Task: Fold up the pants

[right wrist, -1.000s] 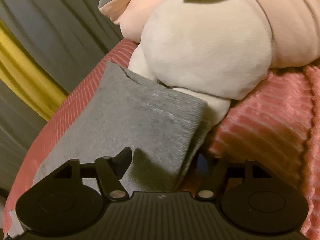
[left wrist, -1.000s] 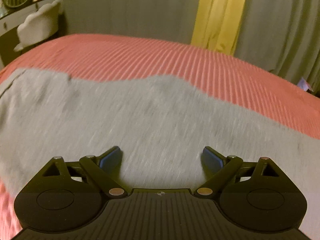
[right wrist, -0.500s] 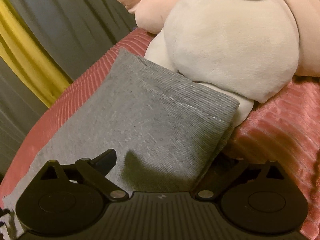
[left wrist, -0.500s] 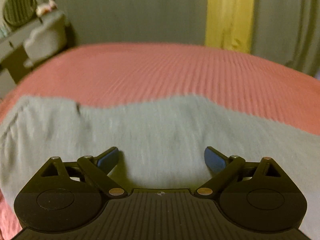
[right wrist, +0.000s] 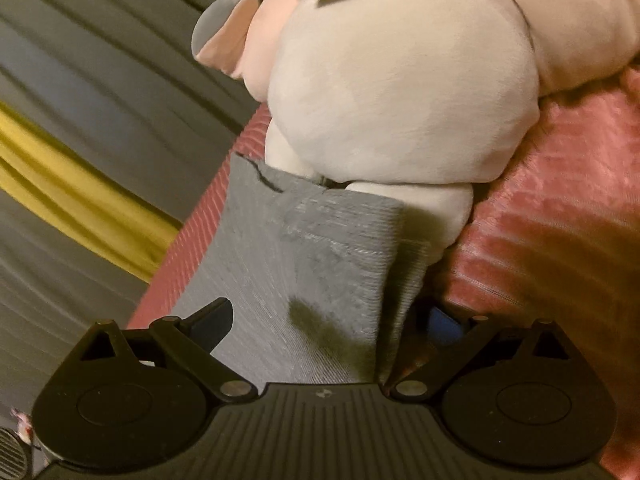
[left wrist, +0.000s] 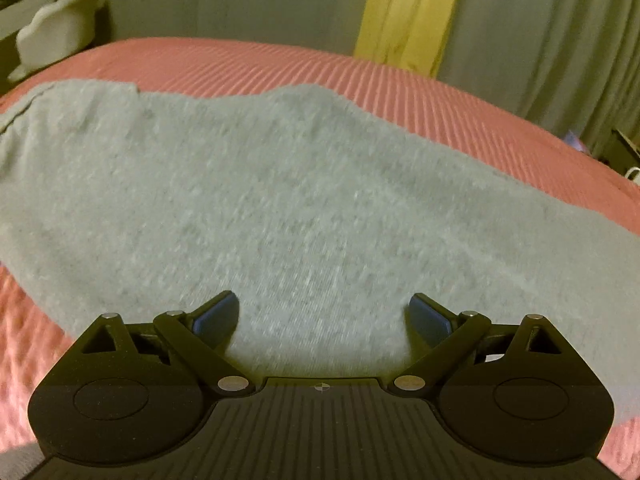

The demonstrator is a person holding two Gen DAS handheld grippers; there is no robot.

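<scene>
So on my left tool the jaws are spread wide with nothing between the pads, just hanging over the grey pants, which lie flat across the pink ribbed bedspread. My worry there is that if I come down and pinch mid-panel I probably grab only the top layer, and the fold drags open instead of staying stacked. Over on the right tool the jaws are also as wide as they go, pads not pressing anything, and the doubled-over end of the pants sits between and ahead of them. The fabric edge on that side droops off beside the right pad, so a sloppy close could catch just that loose flap. Bigger headache: the cream plush toy is touching the far end of the pants, maybe even sitting on it a little, can't tell for sure. If I pull or flip that end, the plushie might snag it and skew the whole fold, or roll onto it.
</scene>
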